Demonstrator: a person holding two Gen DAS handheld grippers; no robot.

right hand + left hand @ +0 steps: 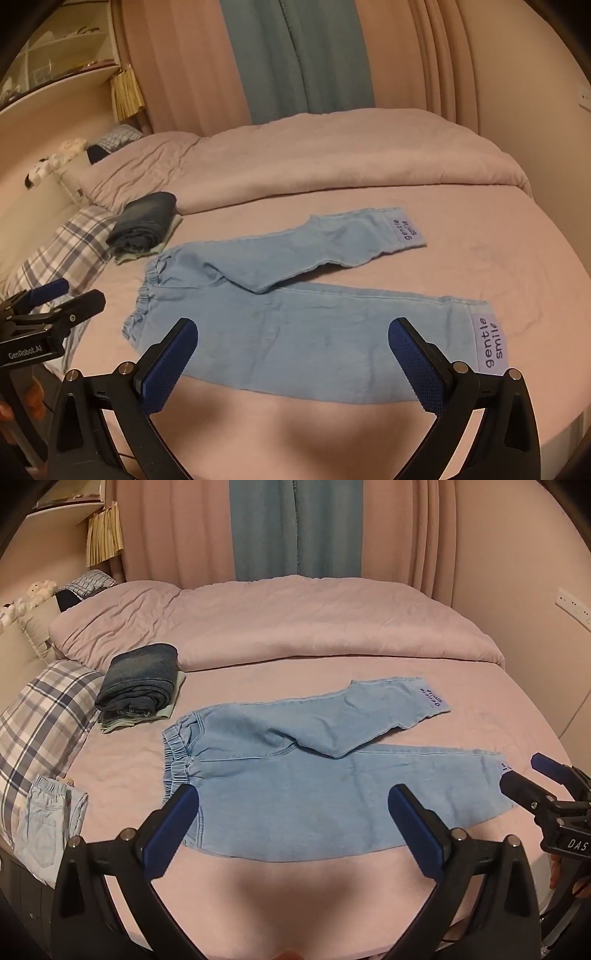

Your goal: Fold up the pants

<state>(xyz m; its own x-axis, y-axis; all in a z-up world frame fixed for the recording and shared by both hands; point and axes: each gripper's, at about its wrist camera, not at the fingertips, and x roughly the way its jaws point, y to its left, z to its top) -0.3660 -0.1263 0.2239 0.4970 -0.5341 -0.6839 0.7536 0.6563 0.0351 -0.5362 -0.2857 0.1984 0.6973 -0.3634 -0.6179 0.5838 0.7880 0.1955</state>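
Observation:
Light blue denim pants (295,771) lie flat on the pink bed sheet (295,886), waistband to the left, legs spread to the right; they also show in the right wrist view (295,325). Each cuff carries a "gentle smile" label (491,345). My left gripper (293,797) is open and empty, hovering above the near edge of the pants by the waistband side. My right gripper (293,332) is open and empty, above the near leg. The right gripper also shows at the right edge of the left wrist view (524,775), close to the near cuff.
A stack of folded dark jeans (142,683) sits at the back left by a plaid pillow (40,716). Another light denim garment (44,827) hangs off the bed's left edge. A rolled pink duvet (295,627) lies along the back, with curtains behind it.

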